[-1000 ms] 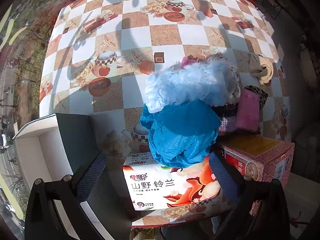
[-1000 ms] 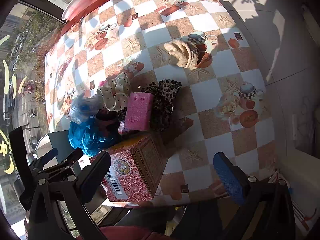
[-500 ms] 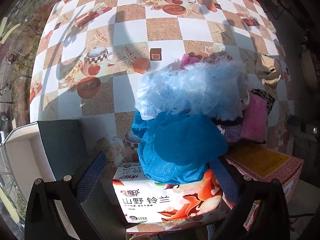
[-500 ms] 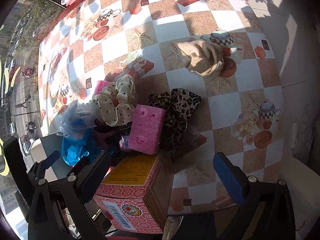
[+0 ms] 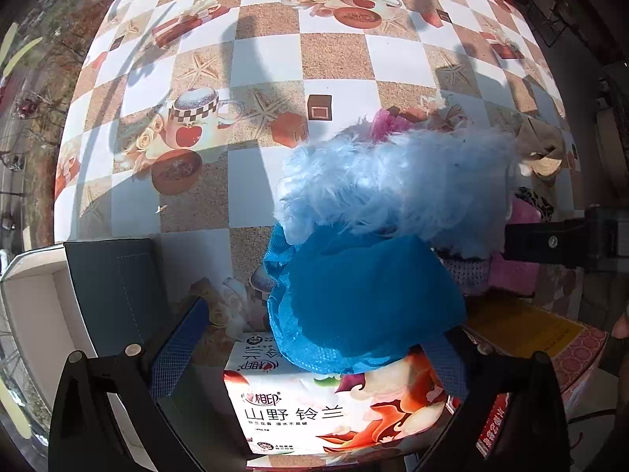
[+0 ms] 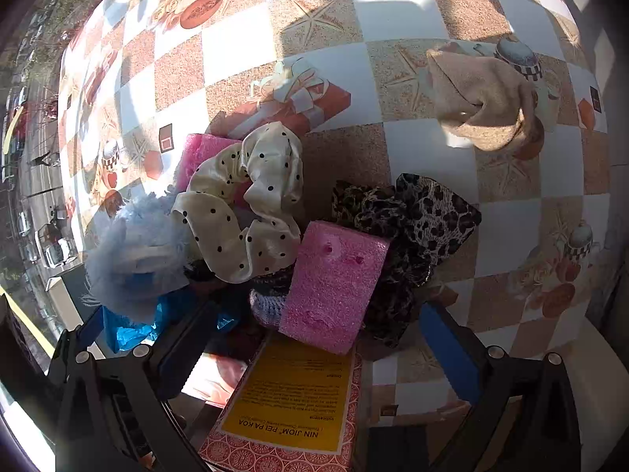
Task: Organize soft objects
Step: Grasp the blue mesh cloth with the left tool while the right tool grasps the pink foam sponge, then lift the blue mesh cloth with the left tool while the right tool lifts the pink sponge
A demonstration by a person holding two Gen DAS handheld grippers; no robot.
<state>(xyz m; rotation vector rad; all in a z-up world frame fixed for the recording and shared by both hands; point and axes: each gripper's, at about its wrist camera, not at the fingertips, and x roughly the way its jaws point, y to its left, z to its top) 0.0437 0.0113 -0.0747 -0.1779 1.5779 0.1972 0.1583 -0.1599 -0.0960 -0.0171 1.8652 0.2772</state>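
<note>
Your left gripper point(image 5: 318, 344): fingers spread wide, nothing gripped; the blue mesh pouf point(image 5: 363, 299) sits between them on the tissue pack point(image 5: 314, 413).
Beyond it: the pale blue fluffy scrunchie point(image 5: 393, 181) rests on the pouf.
Your right gripper point(image 6: 314, 350): fingers apart, empty; the pink foam block point(image 6: 334, 283) leans on the Nin Jiom box point(image 6: 291, 405) between them.
Further out: polka-dot scrunchie point(image 6: 243, 212), leopard scrunchie point(image 6: 416, 228), then the beige cloth point(image 6: 487, 102), well apart on the checkered tablecloth point(image 6: 243, 51).
</note>
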